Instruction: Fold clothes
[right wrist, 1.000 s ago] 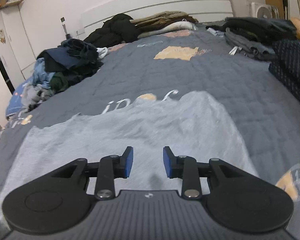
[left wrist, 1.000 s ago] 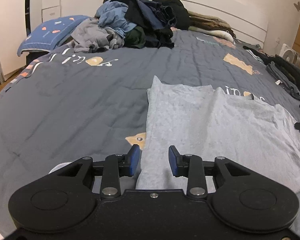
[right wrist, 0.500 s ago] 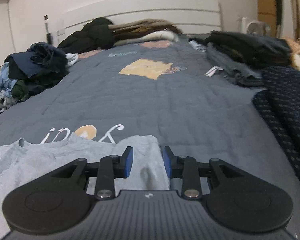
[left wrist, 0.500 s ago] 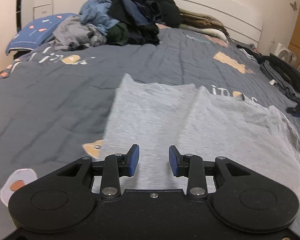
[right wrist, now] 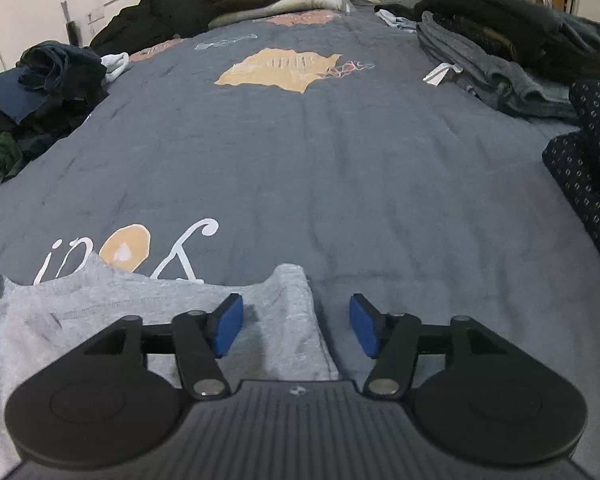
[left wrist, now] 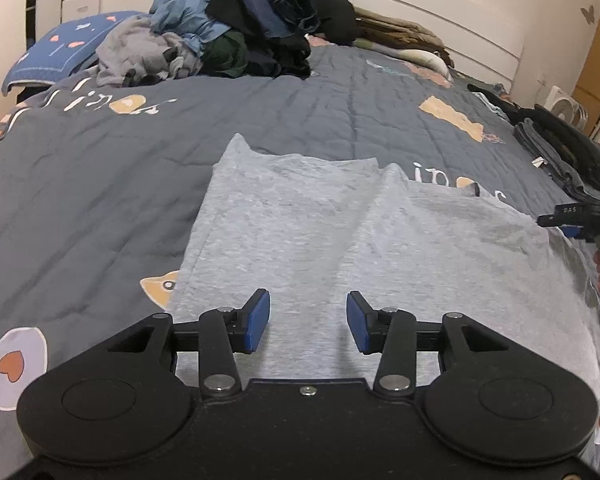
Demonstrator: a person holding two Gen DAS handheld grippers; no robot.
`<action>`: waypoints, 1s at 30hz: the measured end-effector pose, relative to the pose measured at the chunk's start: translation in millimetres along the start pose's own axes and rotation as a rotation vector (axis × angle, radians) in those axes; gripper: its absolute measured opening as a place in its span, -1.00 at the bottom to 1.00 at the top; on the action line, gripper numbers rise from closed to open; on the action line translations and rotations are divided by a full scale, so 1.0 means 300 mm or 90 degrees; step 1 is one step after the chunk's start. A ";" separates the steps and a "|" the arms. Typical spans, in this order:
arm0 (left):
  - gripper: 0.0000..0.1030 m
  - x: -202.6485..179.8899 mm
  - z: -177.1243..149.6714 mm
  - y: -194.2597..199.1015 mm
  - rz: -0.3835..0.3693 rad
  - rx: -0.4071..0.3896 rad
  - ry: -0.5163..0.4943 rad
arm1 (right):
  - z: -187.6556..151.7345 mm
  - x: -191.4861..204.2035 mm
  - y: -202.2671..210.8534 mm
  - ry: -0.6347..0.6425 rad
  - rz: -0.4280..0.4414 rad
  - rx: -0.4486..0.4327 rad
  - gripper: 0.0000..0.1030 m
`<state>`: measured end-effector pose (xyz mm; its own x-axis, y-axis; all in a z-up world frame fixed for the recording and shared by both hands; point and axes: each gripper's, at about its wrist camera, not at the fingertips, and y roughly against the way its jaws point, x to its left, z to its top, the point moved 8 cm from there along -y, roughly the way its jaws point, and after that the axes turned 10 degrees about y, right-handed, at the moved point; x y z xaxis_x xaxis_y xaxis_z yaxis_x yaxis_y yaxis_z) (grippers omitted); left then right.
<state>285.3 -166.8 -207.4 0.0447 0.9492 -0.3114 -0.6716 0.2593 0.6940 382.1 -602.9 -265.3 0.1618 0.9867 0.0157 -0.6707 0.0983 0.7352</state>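
While your two tools hang over the bed [left wrist: 100, 184], the only writing you can read is on the dark grey quilt: white cursive letters [left wrist: 100, 102] around a tan blob near the pile of unfolded clothes [left wrist: 236, 28], and the same kind of lettering [right wrist: 124, 248] just beyond the grey T-shirt [left wrist: 340, 240] in the right wrist view. Small white characters [left wrist: 571, 210] sit on the black body of your right hand-held gripper [left wrist: 576, 222] at the edge of the left wrist view; they are too small to make out surely.

Your left hand-held gripper [left wrist: 308, 322] has its blue pads [left wrist: 258, 320] apart and opening, with shirt fabric showing in the gap below them but nothing pinched. In its own camera, your right hand-held gripper [right wrist: 296, 326] is also parting its jaws; the shirt's right edge [right wrist: 300, 312] runs between the pads, and they do not press on it.

The T-shirt lies spread flat on the quilt at the near side of the bed, with a long crease running up its middle. Folded dark garments [right wrist: 500, 52] are stacked along the right side of the bed, and a blue pillow [left wrist: 60, 48] sits at the far left corner.
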 end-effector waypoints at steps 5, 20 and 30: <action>-0.17 0.010 0.012 0.009 -0.002 -0.003 0.014 | 0.044 -0.021 0.034 -0.059 0.004 -0.049 -0.96; -0.17 0.032 0.035 0.019 -0.013 -0.002 0.046 | 0.126 -0.089 0.037 -0.080 -0.075 -0.062 -0.80; -0.17 0.124 0.125 0.088 0.072 -0.058 0.043 | 0.224 0.664 0.219 0.060 0.281 -0.046 -0.13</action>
<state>296.8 -118.0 -176.3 -0.0826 0.9565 -0.2799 -0.7336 0.1317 0.6667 418.9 -408.8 -168.2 -0.2148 0.9435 0.2522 -0.7105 -0.3281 0.6225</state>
